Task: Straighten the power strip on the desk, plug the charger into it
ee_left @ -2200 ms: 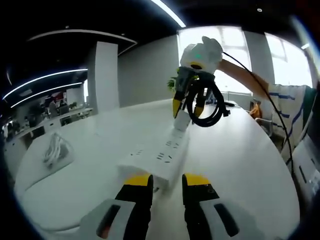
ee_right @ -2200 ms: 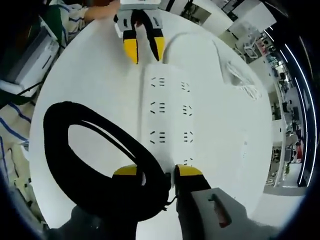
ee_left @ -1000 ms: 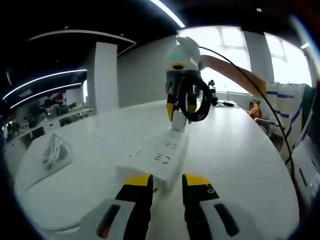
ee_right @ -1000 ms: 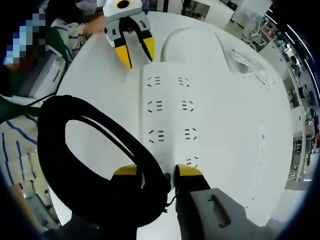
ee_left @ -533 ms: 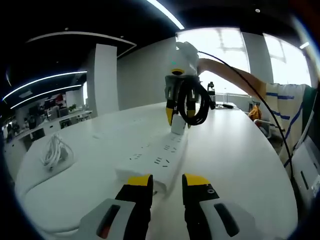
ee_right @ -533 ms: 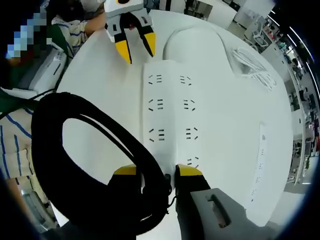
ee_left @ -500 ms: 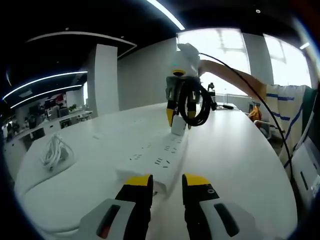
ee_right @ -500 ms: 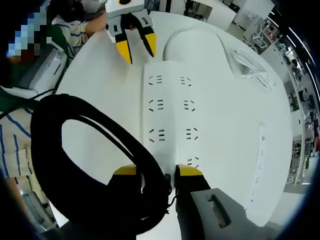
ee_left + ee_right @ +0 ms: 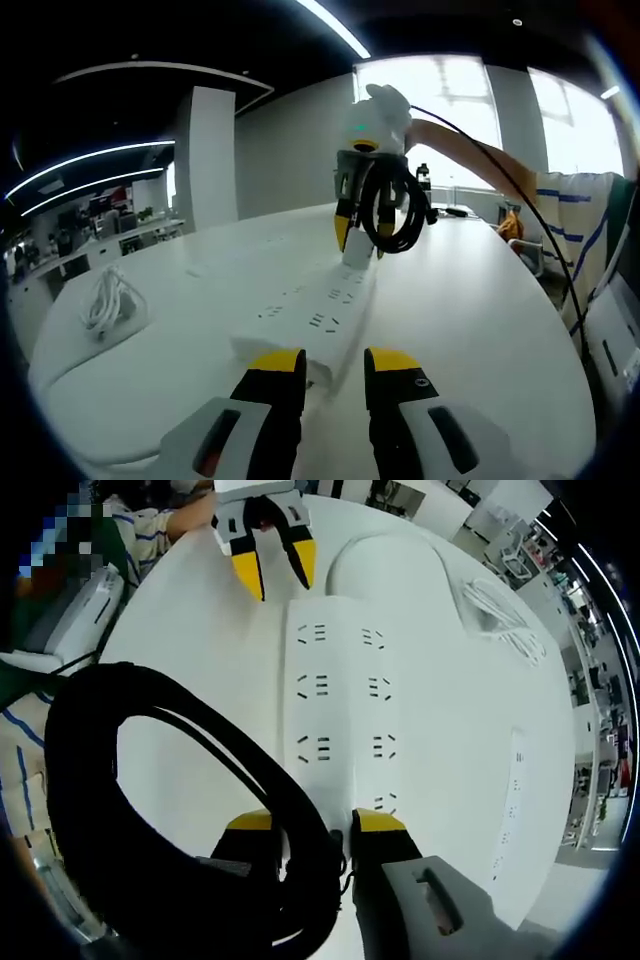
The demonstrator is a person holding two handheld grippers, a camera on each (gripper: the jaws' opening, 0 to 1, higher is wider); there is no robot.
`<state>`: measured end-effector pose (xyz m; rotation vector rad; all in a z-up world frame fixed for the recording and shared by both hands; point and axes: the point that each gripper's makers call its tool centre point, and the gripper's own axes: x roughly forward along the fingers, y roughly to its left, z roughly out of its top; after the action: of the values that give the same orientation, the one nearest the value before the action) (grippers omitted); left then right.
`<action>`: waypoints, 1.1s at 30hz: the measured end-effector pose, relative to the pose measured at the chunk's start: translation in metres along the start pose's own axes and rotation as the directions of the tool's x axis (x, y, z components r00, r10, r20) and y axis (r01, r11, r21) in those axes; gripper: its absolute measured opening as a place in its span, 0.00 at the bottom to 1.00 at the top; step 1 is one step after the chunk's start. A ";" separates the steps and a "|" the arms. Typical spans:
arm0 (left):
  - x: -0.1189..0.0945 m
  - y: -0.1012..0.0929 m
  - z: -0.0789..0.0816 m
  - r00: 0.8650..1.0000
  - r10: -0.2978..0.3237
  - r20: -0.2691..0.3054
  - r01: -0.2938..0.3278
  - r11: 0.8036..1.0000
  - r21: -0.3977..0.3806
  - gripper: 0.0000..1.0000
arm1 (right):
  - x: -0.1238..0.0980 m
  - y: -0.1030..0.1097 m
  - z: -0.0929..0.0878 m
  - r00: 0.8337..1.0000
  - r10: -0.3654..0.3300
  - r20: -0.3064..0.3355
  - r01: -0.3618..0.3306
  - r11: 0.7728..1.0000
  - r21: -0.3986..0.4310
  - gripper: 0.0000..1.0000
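Two hand-held grippers with yellow-tipped black jaws, one long white power strip, one white charger block with a black coiled cable, one loose bundle of white cable, all on a white round-ended worktop [image 9: 470, 320].

Counts: power strip [image 9: 340, 715] shows four rows of sockets in two columns in the right gripper view. A second, narrower white strip [image 9: 508, 805] lies flat well apart to one side. White cable bundle [image 9: 108, 300] sits near the worktop's edge, apart from the strip.

Left hand-held gripper [image 9: 333, 362]: jaws a narrow gap apart, at the near end of the power strip [image 9: 325, 320], nothing seen gripped; cannot tell whether the tips touch it. In the right gripper view it [image 9: 273, 567] sits at the strip's far end.

Right hand-held gripper [image 9: 316, 825]: jaws closed onto the black coiled cable [image 9: 170, 810] and what it is fixed to; the charger body is hidden there. In the left gripper view this gripper [image 9: 360, 225] hangs over the strip's far end, white charger block [image 9: 356, 250] below its tips at the strip, cable loop [image 9: 395, 210] dangling.

Change from half a second ago: right gripper slightly higher and shifted right; strip and left gripper unchanged.

Orientation: strip's long axis runs straight from one gripper to the other, socket face up.
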<state>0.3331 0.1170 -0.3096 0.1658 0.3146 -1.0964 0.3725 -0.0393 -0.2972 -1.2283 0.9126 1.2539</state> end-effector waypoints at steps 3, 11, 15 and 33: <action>0.000 0.000 0.000 1.000 0.000 0.000 0.000 1.000 0.000 0.23 | 0.001 0.002 0.000 1.000 -0.004 -0.011 0.004 1.000 -0.004 0.25; 0.000 0.001 -0.002 1.000 0.006 -0.002 -0.006 1.000 0.001 0.23 | 0.002 -0.001 0.000 1.000 -0.015 0.021 0.015 1.000 0.007 0.25; -0.003 0.004 0.000 1.000 0.020 0.002 -0.020 1.000 0.008 0.23 | 0.001 -0.003 0.000 0.998 -0.035 0.050 0.034 0.999 0.012 0.25; -0.002 0.008 0.000 1.000 0.030 0.004 -0.030 1.000 -0.006 0.23 | 0.002 -0.008 -0.003 0.988 -0.121 0.098 0.120 0.993 0.013 0.27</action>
<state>0.3390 0.1225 -0.3095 0.1623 0.3112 -1.0661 0.3815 -0.0409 -0.2986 -1.1883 0.7594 1.2029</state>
